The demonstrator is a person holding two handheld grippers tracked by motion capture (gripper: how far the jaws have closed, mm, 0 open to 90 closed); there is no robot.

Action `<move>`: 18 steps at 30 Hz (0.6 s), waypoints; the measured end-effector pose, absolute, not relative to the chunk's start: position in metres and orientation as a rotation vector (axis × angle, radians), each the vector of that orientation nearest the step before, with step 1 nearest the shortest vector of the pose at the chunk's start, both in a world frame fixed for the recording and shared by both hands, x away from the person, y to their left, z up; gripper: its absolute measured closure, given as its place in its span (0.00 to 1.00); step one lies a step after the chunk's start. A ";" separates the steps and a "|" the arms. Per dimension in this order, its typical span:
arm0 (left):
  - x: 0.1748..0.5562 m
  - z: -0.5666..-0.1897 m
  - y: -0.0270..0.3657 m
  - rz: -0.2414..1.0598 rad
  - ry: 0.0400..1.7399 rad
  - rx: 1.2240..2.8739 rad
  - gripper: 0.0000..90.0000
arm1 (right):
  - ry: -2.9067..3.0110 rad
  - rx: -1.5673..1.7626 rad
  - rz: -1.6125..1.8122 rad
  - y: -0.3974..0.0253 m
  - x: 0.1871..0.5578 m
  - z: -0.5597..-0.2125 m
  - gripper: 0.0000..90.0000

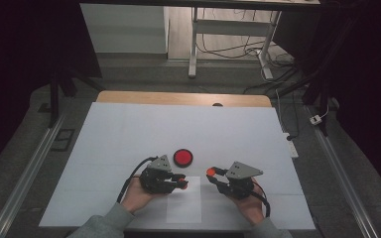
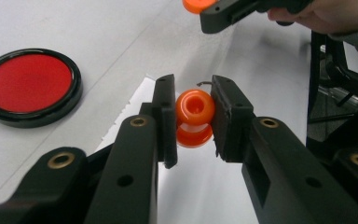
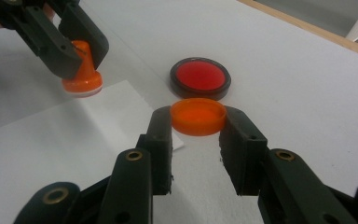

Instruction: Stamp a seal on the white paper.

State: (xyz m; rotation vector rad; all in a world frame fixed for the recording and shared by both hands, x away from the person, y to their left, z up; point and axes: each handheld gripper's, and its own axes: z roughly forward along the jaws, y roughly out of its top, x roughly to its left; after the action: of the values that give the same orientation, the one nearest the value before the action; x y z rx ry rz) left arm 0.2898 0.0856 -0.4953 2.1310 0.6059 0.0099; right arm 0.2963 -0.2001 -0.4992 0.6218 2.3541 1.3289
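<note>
L gripper [image 2: 194,116] pinches a small orange plastic stamp-like knob [image 2: 194,117] by its narrow neck, long axis upright, flared base down, just above a white paper sheet [image 1: 184,201]. R gripper [image 3: 198,122] clamps a shallow round orange plastic cap [image 3: 198,116] by its rim, open side up, flat; its underside is hidden. Beyond both, a round red pad in a black rim [image 1: 183,157] lies flat on the white table [image 1: 129,129]. Knob's bottom face can't be made out.

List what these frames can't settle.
- Stamp: its printing face, turned down toward the paper in both gripper views.
- Cap: its inside, facing away in the right gripper view.
- Dark spot at the table's far edge: too small in the high view.
- Red pad: cut off at the left gripper view's edge.
</note>
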 end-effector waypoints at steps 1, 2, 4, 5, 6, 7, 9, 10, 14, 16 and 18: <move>0.289 -0.496 0.085 0.007 0.605 2.133 0.80 | 2.353 0.622 1.329 -0.200 0.296 -0.499 0.72; 0.289 -0.497 0.085 0.006 0.605 2.134 0.80 | 2.353 0.622 1.329 -0.200 0.296 -0.499 0.72; 0.288 -0.498 0.085 0.002 0.603 2.140 0.80 | 2.354 0.620 1.328 -0.200 0.296 -0.499 0.72; 0.289 -0.499 0.085 0.005 0.600 2.148 0.80 | 2.354 0.620 1.328 -0.200 0.296 -0.499 0.71; 0.288 -0.499 0.085 0.004 0.603 2.147 0.80 | 2.355 0.619 1.327 -0.200 0.296 -0.499 0.72; 0.288 -0.500 0.085 -0.001 0.606 2.146 0.80 | 2.355 0.620 1.327 -0.200 0.296 -0.499 0.72; 0.288 -0.501 0.085 0.000 0.608 2.147 0.80 | 2.352 0.621 1.329 -0.200 0.296 -0.499 0.72; 0.288 -0.502 0.085 -0.001 0.609 2.148 0.80 | 2.353 0.619 1.328 -0.200 0.296 -0.499 0.72; 0.287 -0.503 0.084 0.001 0.606 2.158 0.80 | 2.353 0.622 1.322 -0.201 0.296 -0.499 0.71; 0.287 -0.504 0.083 0.000 0.607 2.159 0.80 | 2.352 0.623 1.329 -0.201 0.297 -0.500 0.71; 0.287 -0.504 0.083 0.001 0.606 2.161 0.80 | 2.353 0.623 1.321 -0.201 0.296 -0.499 0.72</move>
State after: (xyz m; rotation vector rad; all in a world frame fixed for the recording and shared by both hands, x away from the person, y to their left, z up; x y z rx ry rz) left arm 0.2869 0.0829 -0.5037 2.1606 0.6057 0.0015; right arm 0.2963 -0.2006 -0.4994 0.6233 2.3531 1.3215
